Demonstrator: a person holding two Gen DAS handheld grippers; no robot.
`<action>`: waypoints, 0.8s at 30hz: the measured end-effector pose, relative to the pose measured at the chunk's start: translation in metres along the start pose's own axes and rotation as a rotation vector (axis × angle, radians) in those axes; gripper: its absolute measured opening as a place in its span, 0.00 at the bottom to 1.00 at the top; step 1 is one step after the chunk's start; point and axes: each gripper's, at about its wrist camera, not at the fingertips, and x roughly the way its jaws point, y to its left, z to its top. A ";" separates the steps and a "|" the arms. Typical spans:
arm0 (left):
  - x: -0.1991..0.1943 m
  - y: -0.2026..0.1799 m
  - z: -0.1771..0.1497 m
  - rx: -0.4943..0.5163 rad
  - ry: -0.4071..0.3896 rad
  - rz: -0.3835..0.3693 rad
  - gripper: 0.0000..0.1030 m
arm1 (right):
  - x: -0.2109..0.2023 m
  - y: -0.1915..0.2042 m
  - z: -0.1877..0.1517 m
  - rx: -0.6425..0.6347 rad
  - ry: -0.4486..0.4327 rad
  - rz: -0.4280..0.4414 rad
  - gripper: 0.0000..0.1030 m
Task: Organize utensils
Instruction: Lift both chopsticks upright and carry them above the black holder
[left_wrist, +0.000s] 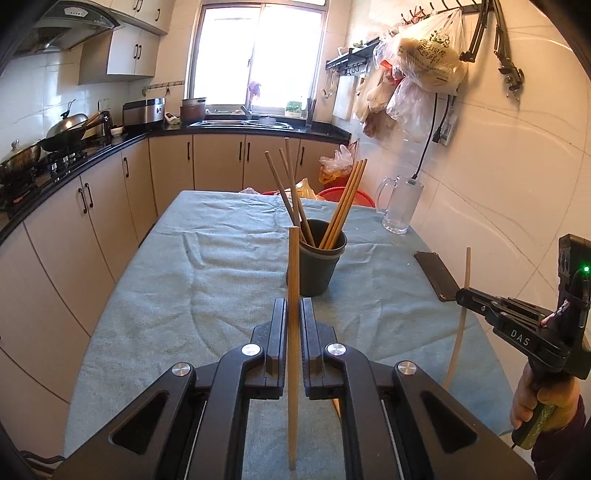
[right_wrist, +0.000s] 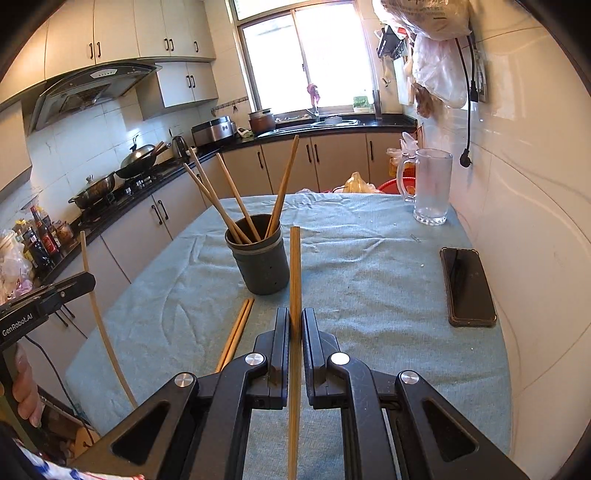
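A dark grey cup (left_wrist: 317, 264) stands mid-table with several wooden chopsticks (left_wrist: 343, 203) leaning in it; it also shows in the right wrist view (right_wrist: 260, 260). My left gripper (left_wrist: 293, 308) is shut on one upright chopstick (left_wrist: 293, 266), just short of the cup. My right gripper (right_wrist: 295, 317) is shut on another upright chopstick (right_wrist: 294, 266), to the right of the cup. Two loose chopsticks (right_wrist: 236, 330) lie on the cloth in front of the cup. The right gripper shows from the side in the left wrist view (left_wrist: 463, 295), the left one in the right wrist view (right_wrist: 86, 280).
The table wears a blue-green cloth (right_wrist: 369, 240). A black phone (right_wrist: 467, 290) lies at the right edge, a glass mug (right_wrist: 430, 186) stands at the far right by the tiled wall. Kitchen counters with pans (right_wrist: 127, 166) run along the left.
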 end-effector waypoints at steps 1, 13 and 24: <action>-0.001 0.000 0.000 0.000 -0.002 0.000 0.06 | -0.002 0.001 0.000 0.002 -0.005 0.001 0.07; -0.019 -0.004 0.011 0.010 -0.055 -0.014 0.06 | -0.013 0.011 0.008 -0.017 -0.061 0.013 0.06; -0.022 -0.008 0.036 0.018 -0.091 -0.046 0.06 | -0.010 0.011 0.028 -0.024 -0.093 0.023 0.06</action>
